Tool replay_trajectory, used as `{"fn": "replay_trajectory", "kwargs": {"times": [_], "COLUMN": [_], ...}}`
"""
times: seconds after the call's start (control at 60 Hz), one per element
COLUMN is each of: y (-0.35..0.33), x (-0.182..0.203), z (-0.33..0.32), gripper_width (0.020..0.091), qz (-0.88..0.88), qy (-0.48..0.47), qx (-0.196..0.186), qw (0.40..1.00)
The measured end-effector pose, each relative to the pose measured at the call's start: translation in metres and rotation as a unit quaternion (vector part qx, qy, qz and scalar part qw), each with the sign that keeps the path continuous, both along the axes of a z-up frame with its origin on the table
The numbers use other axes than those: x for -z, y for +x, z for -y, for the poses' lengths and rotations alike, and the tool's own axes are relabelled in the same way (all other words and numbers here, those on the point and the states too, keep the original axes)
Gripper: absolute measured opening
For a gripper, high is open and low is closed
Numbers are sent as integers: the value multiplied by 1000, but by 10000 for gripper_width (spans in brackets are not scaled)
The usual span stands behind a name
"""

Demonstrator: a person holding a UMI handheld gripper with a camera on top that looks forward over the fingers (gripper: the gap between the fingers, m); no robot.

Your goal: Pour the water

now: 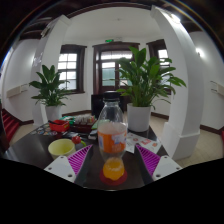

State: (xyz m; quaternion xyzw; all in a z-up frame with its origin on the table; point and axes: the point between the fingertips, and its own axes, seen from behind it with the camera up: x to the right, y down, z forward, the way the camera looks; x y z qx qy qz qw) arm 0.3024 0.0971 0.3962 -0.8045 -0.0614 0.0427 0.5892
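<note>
The gripper (112, 160) is reaching forward over a dark round table (35, 150), its two fingers spread apart, each one showing a purple pad (79, 157) patterned with small white dots on its inner face. A clear bottle (112, 135) is standing upright on the table between the fingers, with a gap showing at either side, so the pads are not pressing on it. The bottle is wearing a white cap and an orange label around its middle, and an orange patch is glowing at its base; whether it is holding water I cannot tell.

Just beside the left finger, a yellow-green bowl (62, 147) is sitting on the table. Beyond it, toward the far rim of the table, a cluster of red and mixed-coloured items (62, 126) is lying, too small to make out.

Farther back, a leafy plant (146, 78) in a white pot (139, 118) is standing behind the bottle and to its right, and a second plant (50, 88) is standing off to the left. Behind them, windows (110, 68) with dark frames are letting in daylight, and a white column (185, 75) is rising at the right
</note>
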Motion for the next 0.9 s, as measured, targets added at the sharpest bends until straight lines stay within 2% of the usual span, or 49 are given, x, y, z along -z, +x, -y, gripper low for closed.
{"fn": "replay_trajectory", "kwargs": {"times": [0.183, 0.4, 0.533, 0.683, 0.9], "y": [-8, -41, -49, -62, -68], "x": [1, -21, -47, -74, -101], "z": [72, 128, 143, 153, 159], "gripper_width": [840, 843, 853, 853, 853], "qz": [13, 25, 36, 21, 13], "qy": [-11, -14, 5, 20, 38], "qx": [29, 43, 53, 39, 38], "qw": [999, 999, 998, 999, 998]}}
